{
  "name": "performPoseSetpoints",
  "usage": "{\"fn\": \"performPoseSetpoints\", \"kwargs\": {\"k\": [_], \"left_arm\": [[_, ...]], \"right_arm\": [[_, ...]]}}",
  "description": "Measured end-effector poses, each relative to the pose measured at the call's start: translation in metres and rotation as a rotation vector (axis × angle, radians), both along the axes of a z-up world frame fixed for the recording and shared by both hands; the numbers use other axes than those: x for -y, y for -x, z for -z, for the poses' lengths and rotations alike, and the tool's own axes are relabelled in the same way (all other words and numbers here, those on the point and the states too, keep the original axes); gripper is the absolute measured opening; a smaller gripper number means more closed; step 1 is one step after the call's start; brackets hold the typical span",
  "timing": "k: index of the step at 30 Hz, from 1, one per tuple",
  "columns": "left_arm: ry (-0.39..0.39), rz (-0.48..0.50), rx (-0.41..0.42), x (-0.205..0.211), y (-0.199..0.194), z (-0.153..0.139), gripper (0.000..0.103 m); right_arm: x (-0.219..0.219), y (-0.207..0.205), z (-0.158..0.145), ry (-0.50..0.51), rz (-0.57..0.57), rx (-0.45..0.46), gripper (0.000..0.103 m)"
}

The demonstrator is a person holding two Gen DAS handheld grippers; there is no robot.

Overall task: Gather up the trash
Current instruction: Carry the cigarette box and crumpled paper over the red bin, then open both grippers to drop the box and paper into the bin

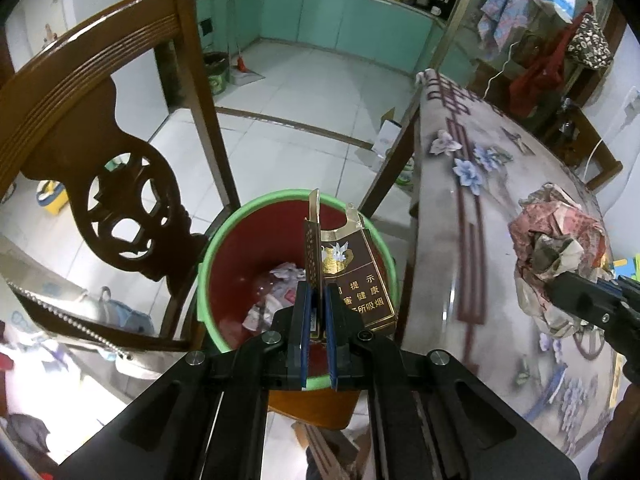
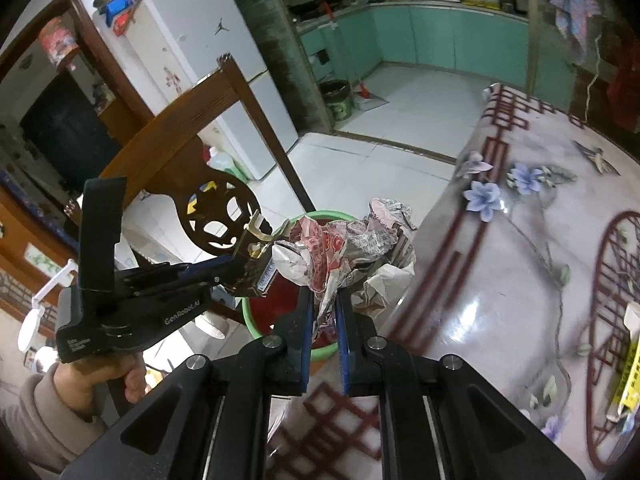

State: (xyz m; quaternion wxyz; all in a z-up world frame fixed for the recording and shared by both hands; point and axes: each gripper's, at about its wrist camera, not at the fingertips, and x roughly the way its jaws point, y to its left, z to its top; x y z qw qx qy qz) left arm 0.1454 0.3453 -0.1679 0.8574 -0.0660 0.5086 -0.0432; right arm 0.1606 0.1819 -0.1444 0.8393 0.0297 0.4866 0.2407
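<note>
My left gripper (image 1: pixel 316 292) is shut on a brown and gold cigarette pack (image 1: pixel 352 276), holding it over a red bucket with a green rim (image 1: pixel 224 236) that has crumpled wrappers at its bottom. My right gripper (image 2: pixel 324 300) is shut on a crumpled ball of newspaper (image 2: pixel 360 240), held above the table edge beside the bucket (image 2: pixel 256 312). The left wrist view shows the right gripper (image 1: pixel 580 296) with the newspaper ball (image 1: pixel 560 240) over the table. In the right wrist view, the left gripper (image 2: pixel 236 268) with the pack (image 2: pixel 252 256) hangs over the bucket, held by a hand.
A carved wooden chair (image 1: pixel 100 184) stands left of the bucket. The flowered table (image 1: pixel 480 208) lies to the right, with a yellow and white item (image 2: pixel 628 368) near its right side. A tiled floor leads to a kitchen with green cabinets (image 1: pixel 320 20); a fridge (image 2: pixel 208 68) stands behind the chair.
</note>
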Motion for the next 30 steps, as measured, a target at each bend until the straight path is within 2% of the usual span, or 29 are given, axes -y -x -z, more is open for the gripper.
{"fn": "performPoseSetpoints", "kwargs": {"k": [15,30], "left_arm": [[-0.006,0.002,-0.061,-0.008,-0.029,0.023,0.006],[-0.028,-0.014,-0.067,-0.010,-0.044,0.029,0.006]], "right_arm": [[-0.024,-0.030,0.019,0.001,-0.046,-0.035,0.009],[-0.027,-0.041,0.030,-0.010,-0.067,-0.057,0.009]]}}
